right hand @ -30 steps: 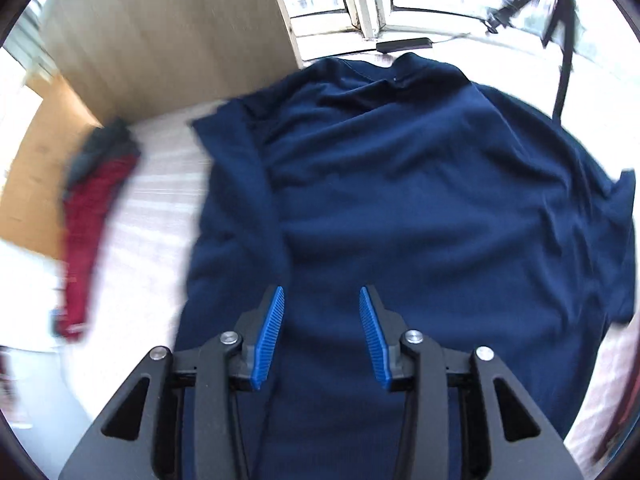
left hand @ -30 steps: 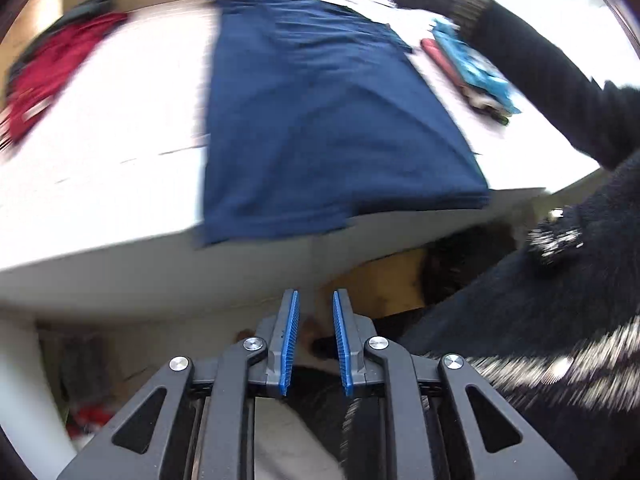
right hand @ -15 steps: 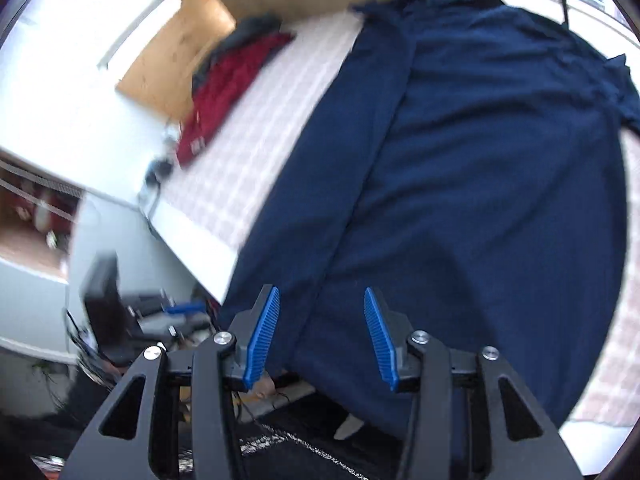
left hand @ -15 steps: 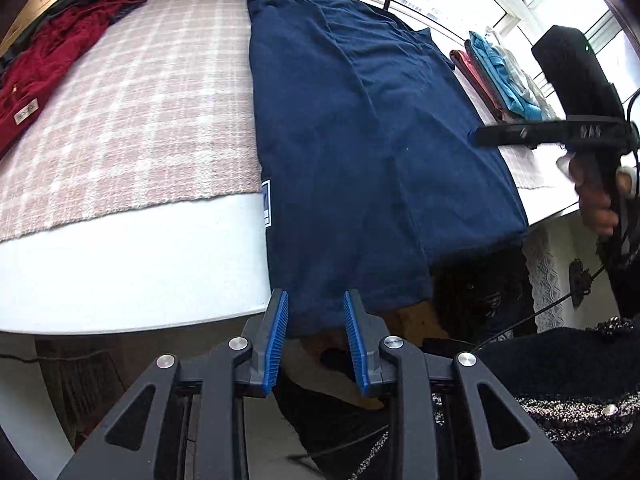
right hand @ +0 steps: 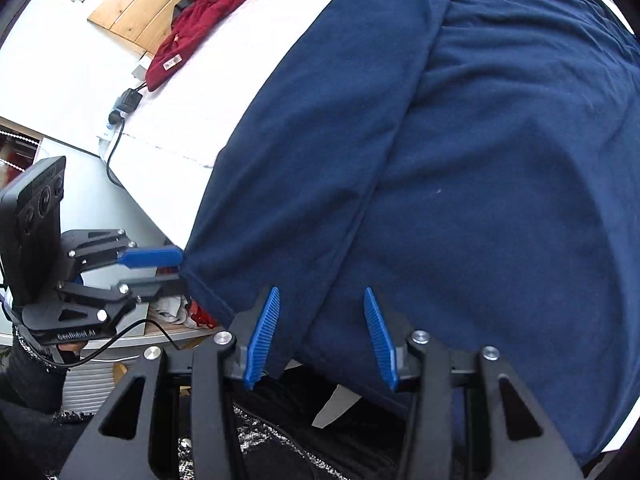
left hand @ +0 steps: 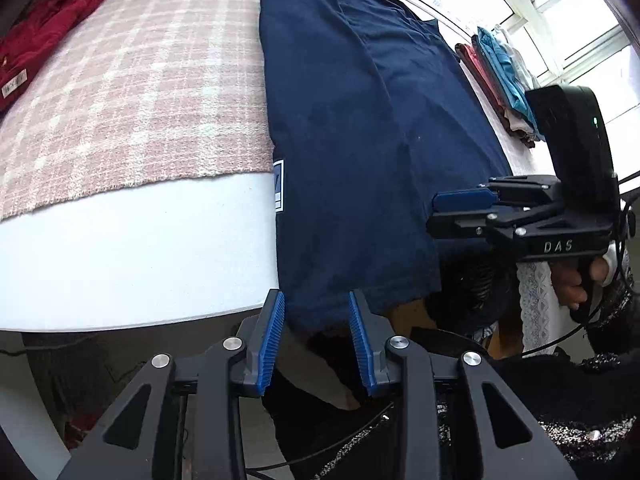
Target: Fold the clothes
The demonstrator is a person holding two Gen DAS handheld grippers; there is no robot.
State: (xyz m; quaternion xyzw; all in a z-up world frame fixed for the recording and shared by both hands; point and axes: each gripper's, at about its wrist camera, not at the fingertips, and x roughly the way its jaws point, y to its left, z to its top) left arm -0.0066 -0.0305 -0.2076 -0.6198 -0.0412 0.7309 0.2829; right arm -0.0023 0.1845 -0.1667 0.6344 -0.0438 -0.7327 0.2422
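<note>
Dark navy cotton T-shirt [left hand: 360, 128] lies lengthwise on the surface [left hand: 132, 248], one side folded in, hem hanging over the near edge. My left hand-held gripper [left hand: 316, 336] and right hand-held gripper [right hand: 320, 332] both gape, empty, at the hem. Best to pinch both hem corners evenly, all layers caught.

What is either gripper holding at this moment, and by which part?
Nothing. The left gripper and right gripper are both open, each poised at the bottom hem of the navy T-shirt hanging over the table edge, not clamped.
</note>
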